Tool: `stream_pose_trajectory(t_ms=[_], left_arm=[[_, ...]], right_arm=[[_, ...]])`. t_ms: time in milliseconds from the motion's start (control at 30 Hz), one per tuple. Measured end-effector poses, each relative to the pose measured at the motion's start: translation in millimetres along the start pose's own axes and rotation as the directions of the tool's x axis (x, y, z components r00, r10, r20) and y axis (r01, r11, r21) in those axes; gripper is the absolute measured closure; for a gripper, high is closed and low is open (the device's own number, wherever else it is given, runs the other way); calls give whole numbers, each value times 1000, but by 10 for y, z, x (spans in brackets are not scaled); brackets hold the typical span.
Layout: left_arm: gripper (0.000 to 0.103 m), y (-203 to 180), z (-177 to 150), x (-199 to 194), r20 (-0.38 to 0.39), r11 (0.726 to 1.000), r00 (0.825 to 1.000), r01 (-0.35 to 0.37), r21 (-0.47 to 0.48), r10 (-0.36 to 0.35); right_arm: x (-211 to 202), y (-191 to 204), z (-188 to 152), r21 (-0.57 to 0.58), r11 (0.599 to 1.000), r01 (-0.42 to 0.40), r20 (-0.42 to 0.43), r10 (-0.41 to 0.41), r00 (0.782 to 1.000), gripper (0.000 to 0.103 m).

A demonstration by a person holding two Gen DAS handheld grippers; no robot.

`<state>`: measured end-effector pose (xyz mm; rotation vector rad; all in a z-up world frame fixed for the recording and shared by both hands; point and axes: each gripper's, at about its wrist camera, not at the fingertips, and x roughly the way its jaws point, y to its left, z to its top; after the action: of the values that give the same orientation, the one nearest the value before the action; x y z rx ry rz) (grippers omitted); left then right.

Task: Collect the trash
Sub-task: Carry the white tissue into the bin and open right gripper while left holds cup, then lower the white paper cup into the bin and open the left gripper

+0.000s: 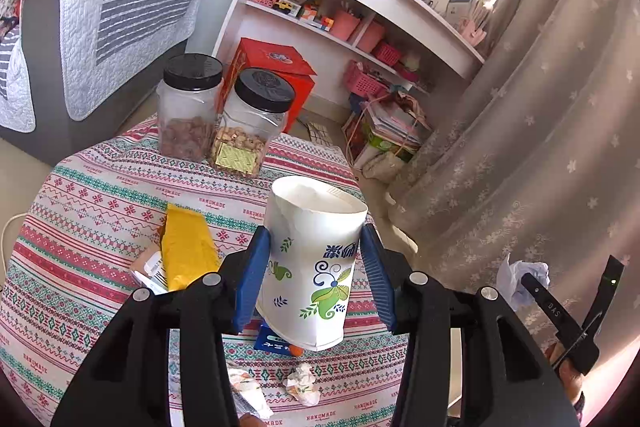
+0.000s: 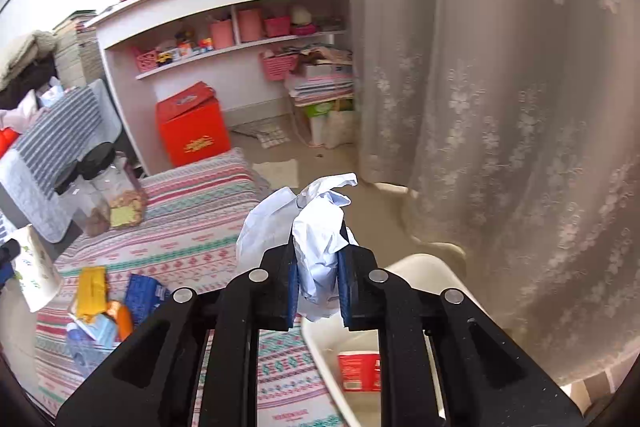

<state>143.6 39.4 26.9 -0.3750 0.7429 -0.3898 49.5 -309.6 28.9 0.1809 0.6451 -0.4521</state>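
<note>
- A printed paper cup [image 1: 310, 267] is clamped between the blue pads of the left tongs [image 1: 314, 279] and is held upright, lifted clear of the counter [image 1: 80, 211], above its near right part.
- A crumpled white paper wad [image 2: 316, 251] is pinched tight by the nearly closed right tongs [image 2: 318, 291], beyond the counter's right edge.
- A white bin [image 2: 424, 267] is seen just below the right tongs, beside the counter's right edge; a red-and-white container [image 2: 358, 369] already lies inside it, so part of the collecting appears to be done.
- Neither carried piece has been dropped yet; the wad is judged closest to release, since it hangs nearly over the bin's opening.
- Still left on the counter: a yellow packet [image 1: 186, 247] toward the middle, a small blue wrapper [image 1: 272, 341] under the cup, and two crumpled scraps [image 1: 302, 385] near the front edge.
- The two black-lidded jars [image 1: 224, 115] of nuts at the far edge look like keepers, not trash.
- Overall the task is judged partway through, with several pieces remaining.
</note>
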Motion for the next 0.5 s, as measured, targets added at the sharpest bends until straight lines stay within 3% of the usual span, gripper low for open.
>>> stream_pose_trajectory(t_ms=[133, 200, 300, 367, 500], left_arm=[[56, -204, -60, 97, -20, 999, 1000, 14, 31, -13], [56, -339, -98, 144, -30, 998, 999, 26, 51, -25], [56, -560, -166, 235, -53, 996, 997, 58, 74, -54], [56, -740, -225, 317, -75, 993, 994, 87, 85, -80], [56, -1188, -390, 528, -141, 979, 980, 157, 128, -139]], right_arm=[[102, -274, -114, 11, 992, 127, -63, -126, 990, 81], [100, -380, -132, 12, 984, 178, -57, -177, 983, 52], [6, -583, -107, 54, 973, 224, -5, -224, 975, 32], [-62, -709, -76, 86, 965, 249, 30, -252, 967, 22], [-169, -954, -8, 146, 963, 228, 49, -237, 970, 13]])
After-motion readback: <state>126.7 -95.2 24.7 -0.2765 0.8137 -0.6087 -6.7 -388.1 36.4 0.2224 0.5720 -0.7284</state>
